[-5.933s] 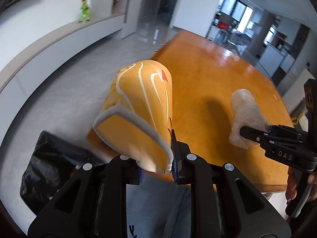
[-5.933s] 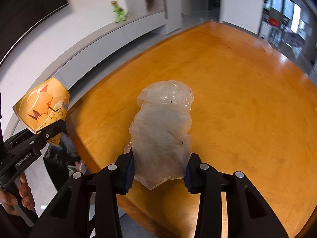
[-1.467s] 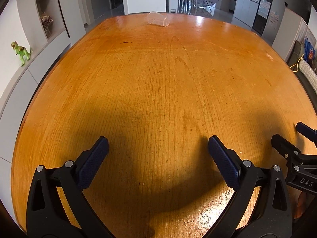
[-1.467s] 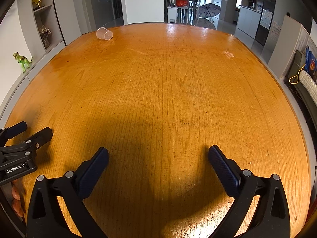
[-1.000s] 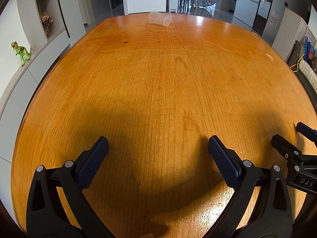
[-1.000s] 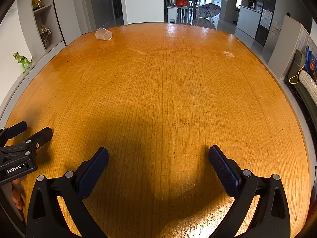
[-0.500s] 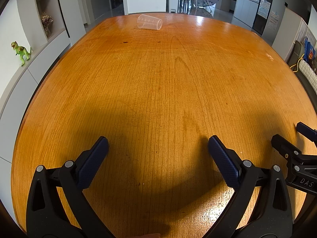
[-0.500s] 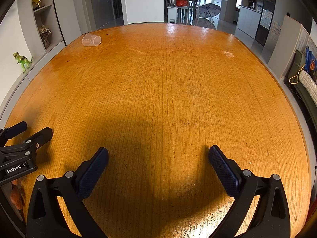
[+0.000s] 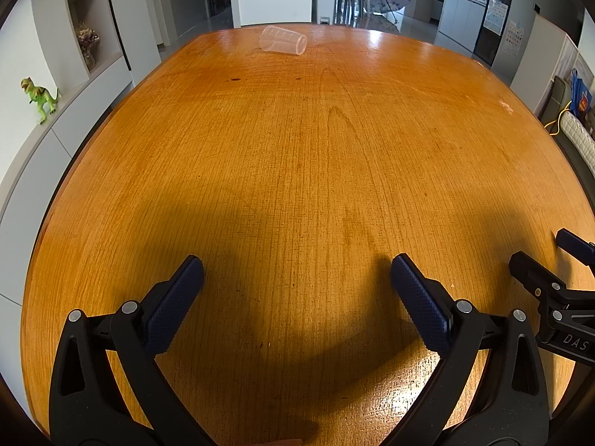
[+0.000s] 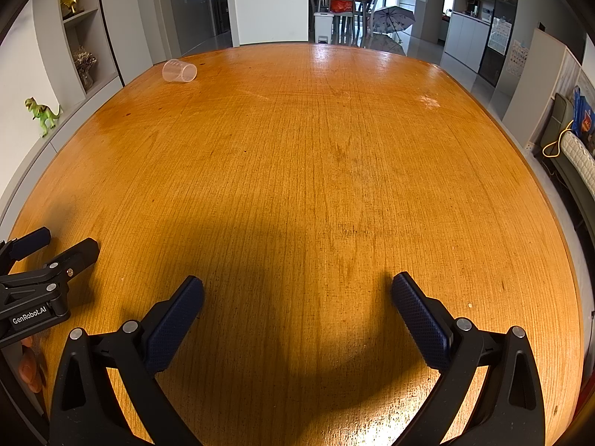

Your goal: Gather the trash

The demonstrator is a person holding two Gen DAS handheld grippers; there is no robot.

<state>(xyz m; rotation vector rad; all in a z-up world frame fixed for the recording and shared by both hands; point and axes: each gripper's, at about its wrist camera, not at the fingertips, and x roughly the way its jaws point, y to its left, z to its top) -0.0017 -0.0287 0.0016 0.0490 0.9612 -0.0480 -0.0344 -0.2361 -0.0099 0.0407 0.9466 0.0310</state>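
1. Across both wrist views we see the wooden table (image 9: 297,171), a broad orange-brown top that fills nearly the whole scene. It is bare except for one cup at its far end and the soft shadows of our two tools near the 6 o'clock edge.

2. At 6 o'clock in the left wrist view sits our left gripper (image 9: 296,282), fingers spread wide apart with nothing between the blue pads (image 9: 173,304). It hovers above the near part of the table. In the right wrist view the same tool shows at 9 o'clock (image 10: 55,245), its two tips clearly parted and empty.

3. At 6 o'clock in the right wrist view sits our right gripper (image 10: 297,299), likewise spread wide and holding nothing. In the left wrist view it enters at 3 o'clock (image 9: 550,256), tips apart, level with the left one and well apart from it.

4. Toward 12 o'clock in the left wrist view lies the clear plastic cup (image 9: 283,39), tipped on its side near the far edge of the table. In the right wrist view it lies toward 11 o'clock (image 10: 179,71), close to the far left corner. It is well apart from both grippers.

5. Around 9 o'clock, off the table, a green toy dinosaur (image 9: 39,94) stands on a grey ledge (image 9: 74,111) by the wall.
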